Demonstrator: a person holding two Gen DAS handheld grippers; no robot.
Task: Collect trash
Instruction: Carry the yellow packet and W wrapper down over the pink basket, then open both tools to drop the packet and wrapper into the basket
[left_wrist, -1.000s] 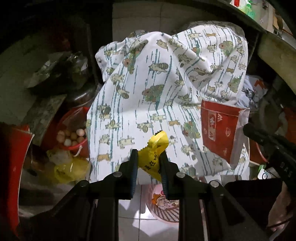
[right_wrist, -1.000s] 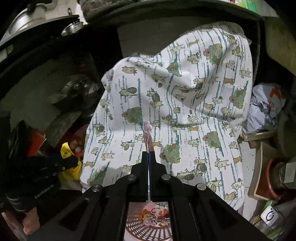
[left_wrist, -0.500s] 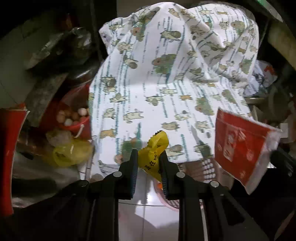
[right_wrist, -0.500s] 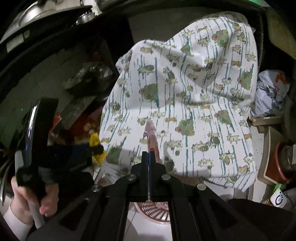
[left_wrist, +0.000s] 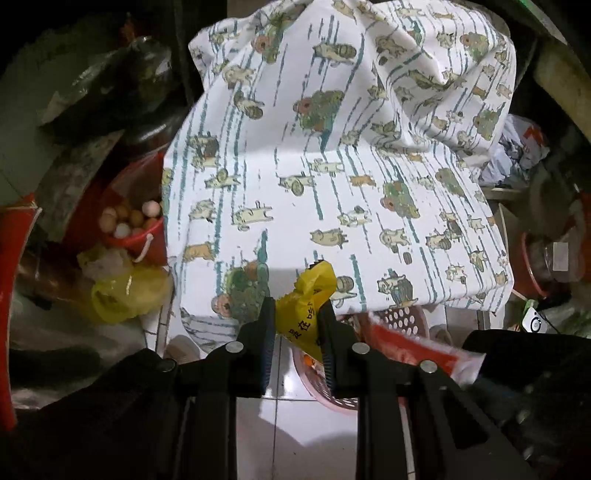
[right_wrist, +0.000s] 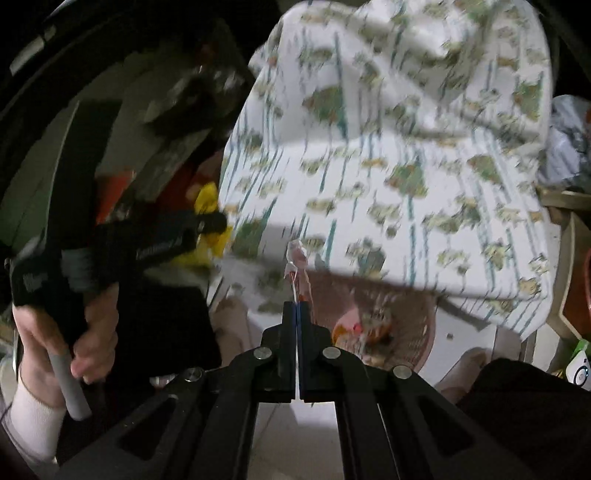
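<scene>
The left gripper (left_wrist: 297, 325) has its jaws clenched on a yellow wrapper (left_wrist: 304, 308), and the right gripper (right_wrist: 296, 314) has its jaws pressed tight on a thin red wrapper (right_wrist: 298, 271), seen edge-on. Both pieces hang just above the pink basket (left_wrist: 400, 319), which stands on the floor half under the patterned cloth (left_wrist: 332, 166). The delivery step seems in hand; next each piece must come over the basket's mouth before letting go.
</scene>
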